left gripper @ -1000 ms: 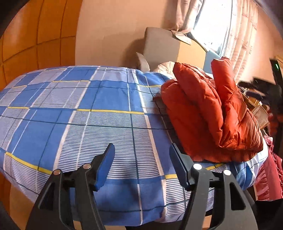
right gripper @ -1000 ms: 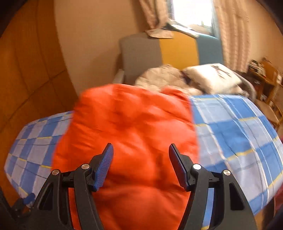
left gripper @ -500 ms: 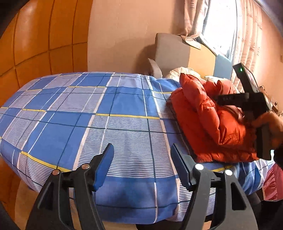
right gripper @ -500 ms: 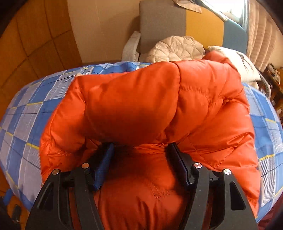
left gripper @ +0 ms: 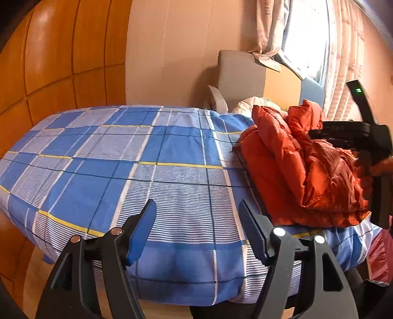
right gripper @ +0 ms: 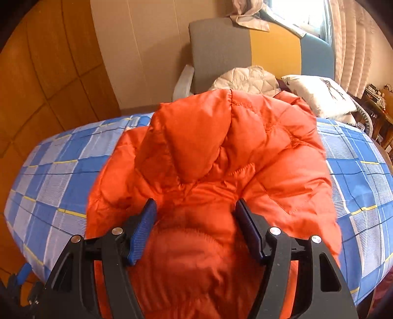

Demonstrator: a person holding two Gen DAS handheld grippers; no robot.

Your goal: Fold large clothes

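Standing over the bed's near edge, the left gripper [left gripper: 197, 224] is spread and empty, its jaws just widened; the right gripper [right gripper: 194, 227], parted, straddles the orange down jacket [right gripper: 221, 157] (pads seemingly not pinching) bunched on the checked bedspread [left gripper: 118, 159]; flatten before creasing

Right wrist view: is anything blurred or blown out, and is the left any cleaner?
Right wrist view: the jacket smears with motion blur near the claw; the window is blown out. Left wrist view: sharp across the bedspread, but its window glares white and the edges bend.
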